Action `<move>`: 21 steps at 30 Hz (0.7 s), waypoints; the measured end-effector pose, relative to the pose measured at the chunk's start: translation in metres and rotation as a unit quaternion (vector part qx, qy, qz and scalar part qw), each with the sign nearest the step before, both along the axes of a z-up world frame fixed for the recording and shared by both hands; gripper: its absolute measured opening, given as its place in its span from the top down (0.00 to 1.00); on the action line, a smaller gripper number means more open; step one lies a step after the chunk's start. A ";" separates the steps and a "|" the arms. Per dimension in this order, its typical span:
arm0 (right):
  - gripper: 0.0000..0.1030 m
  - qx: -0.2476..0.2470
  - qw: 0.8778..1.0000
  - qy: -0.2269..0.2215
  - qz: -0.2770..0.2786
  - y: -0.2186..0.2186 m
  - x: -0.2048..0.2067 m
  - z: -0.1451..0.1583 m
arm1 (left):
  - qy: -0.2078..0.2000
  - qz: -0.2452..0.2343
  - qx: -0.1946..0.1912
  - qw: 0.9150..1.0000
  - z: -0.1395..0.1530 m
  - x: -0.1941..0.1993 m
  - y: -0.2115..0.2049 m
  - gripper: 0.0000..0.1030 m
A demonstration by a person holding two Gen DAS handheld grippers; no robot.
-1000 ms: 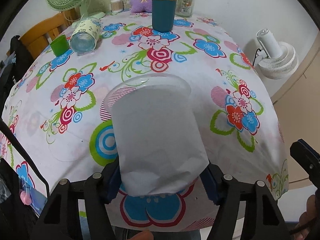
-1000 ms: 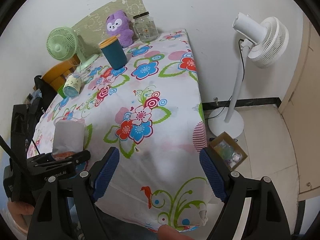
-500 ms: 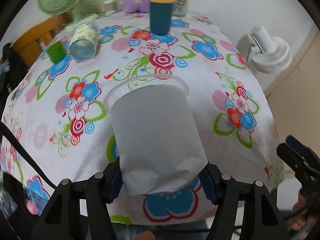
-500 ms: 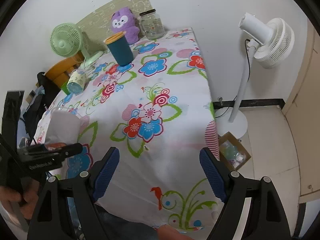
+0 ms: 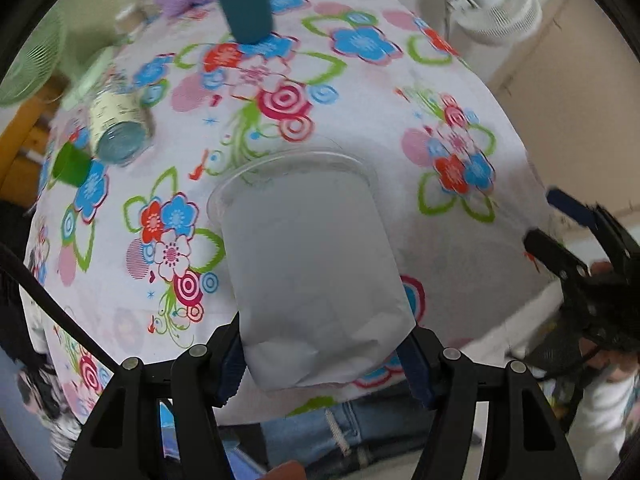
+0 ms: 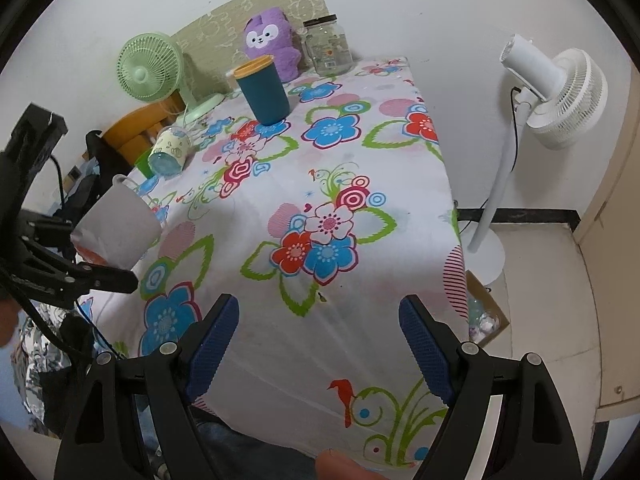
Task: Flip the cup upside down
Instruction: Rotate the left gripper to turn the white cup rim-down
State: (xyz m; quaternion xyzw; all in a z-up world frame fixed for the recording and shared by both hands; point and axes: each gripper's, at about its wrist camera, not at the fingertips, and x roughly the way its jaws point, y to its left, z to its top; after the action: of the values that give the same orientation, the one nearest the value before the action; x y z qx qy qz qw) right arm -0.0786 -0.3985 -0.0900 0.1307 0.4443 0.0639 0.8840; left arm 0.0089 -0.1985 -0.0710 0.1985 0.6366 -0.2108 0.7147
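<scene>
My left gripper (image 5: 322, 354) is shut on a frosted white plastic cup (image 5: 308, 268), gripping it near its base. The cup is lifted off the flowered tablecloth (image 5: 400, 120) and tilted, its open rim pointing away from me toward the table. In the right wrist view the same cup (image 6: 116, 230) hangs tilted at the left, above the table's near left part, held by the left gripper (image 6: 80, 256). My right gripper (image 6: 320, 344) is open and empty, hovering at the table's front edge.
A teal cup with an orange rim (image 6: 262, 92) stands at the back. A patterned glass (image 6: 170, 152) lies on its side beside a small green cup (image 5: 72, 164). A purple plush (image 6: 272, 46), a glass jar (image 6: 326, 46), a green fan (image 6: 150, 68) and a white floor fan (image 6: 560, 92) stand around.
My left gripper has lifted the cup off the table and swung it left and upward, tilting it. The right gripper has stayed open near the front edge.
</scene>
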 end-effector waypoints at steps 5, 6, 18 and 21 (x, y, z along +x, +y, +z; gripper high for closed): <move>0.18 -0.001 1.000 0.000 0.010 0.007 0.000 0.000 | 0.074 -0.035 0.031 0.996 -0.001 0.005 -0.006 0.34; 0.18 -0.001 1.000 0.000 0.013 0.009 0.001 -0.001 | 0.099 -0.033 0.036 0.994 -0.002 0.007 -0.005 0.34; 0.18 0.005 0.999 -0.002 0.036 0.025 0.003 -0.005 | 0.290 -0.025 0.100 0.951 -0.033 0.035 -0.005 0.34; 0.18 0.008 0.999 -0.004 0.038 0.028 0.003 -0.007 | 0.329 -0.014 0.114 0.937 -0.047 0.048 -0.007 0.34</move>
State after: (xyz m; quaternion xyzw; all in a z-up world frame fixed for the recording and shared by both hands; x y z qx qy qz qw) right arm -0.0761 -0.3708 -0.0966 0.1204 0.4446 0.1013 0.8818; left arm 0.0567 -0.2053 -0.1182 0.2067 0.8532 -0.2004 0.4350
